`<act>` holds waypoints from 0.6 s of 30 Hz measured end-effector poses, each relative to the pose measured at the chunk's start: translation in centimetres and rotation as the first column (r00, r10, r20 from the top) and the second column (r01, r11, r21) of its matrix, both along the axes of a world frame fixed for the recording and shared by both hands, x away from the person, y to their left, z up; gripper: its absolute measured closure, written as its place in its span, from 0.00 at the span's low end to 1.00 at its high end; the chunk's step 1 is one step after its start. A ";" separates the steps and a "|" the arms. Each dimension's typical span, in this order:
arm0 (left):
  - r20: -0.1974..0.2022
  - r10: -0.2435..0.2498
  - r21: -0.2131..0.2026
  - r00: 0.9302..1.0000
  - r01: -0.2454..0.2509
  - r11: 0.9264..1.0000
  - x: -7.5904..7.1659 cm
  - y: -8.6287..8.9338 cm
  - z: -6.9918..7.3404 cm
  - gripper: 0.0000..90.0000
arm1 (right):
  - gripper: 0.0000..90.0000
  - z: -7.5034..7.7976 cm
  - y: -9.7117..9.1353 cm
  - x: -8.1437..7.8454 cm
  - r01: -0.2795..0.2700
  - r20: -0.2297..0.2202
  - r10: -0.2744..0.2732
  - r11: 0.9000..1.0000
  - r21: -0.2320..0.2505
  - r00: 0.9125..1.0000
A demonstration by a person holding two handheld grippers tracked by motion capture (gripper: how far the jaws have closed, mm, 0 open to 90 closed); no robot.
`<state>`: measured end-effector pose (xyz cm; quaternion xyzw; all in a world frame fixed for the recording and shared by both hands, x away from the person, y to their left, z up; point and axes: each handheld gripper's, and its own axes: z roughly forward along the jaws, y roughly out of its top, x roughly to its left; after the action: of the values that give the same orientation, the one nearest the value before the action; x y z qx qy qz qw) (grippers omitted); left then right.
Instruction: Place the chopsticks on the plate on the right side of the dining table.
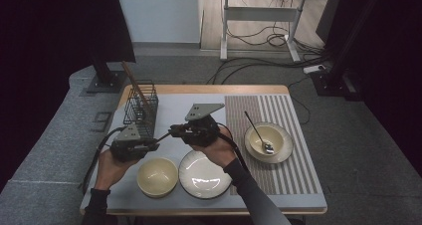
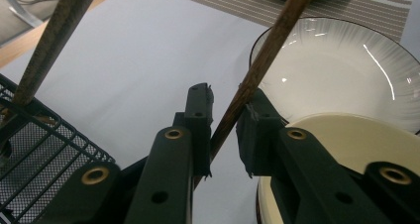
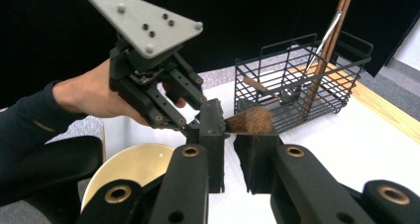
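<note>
Both grippers clamp 1 wooden chopstick (image 1: 164,135) over the table: left gripper (image 2: 225,130) on its shaft, right gripper (image 3: 230,135) on its end, beside wire basket (image 1: 141,107).

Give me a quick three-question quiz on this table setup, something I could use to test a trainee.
1. True or false: the spoon rests in the bowl on the striped mat.
2. What is between the jaws of both the left gripper and the right gripper? A) a wooden stick B) a fork C) a cup
3. Which dish lies nearest the left gripper?

Key: 1 true; 2 A; 3 the cream bowl.
</note>
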<state>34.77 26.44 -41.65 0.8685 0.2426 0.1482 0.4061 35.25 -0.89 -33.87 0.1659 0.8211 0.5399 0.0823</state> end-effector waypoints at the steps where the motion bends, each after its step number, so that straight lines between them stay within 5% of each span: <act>1: 0.003 -0.005 0.008 1.000 0.005 1.000 0.0 0.0 0.0 0.85 | 0.90 0.0 0.0 0.1 0.002 -0.003 -0.002 1.000 0.004 1.000; 18: 0.066 -0.069 0.079 0.995 0.063 0.995 -0.3 0.0 -0.2 0.92 | 0.86 -0.2 0.4 1.3 0.045 -0.047 -0.044 0.999 0.020 0.998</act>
<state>34.49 26.42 -41.86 0.8854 0.1937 0.1739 0.3852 36.52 -0.52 -34.06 0.1973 0.8133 0.5424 0.0734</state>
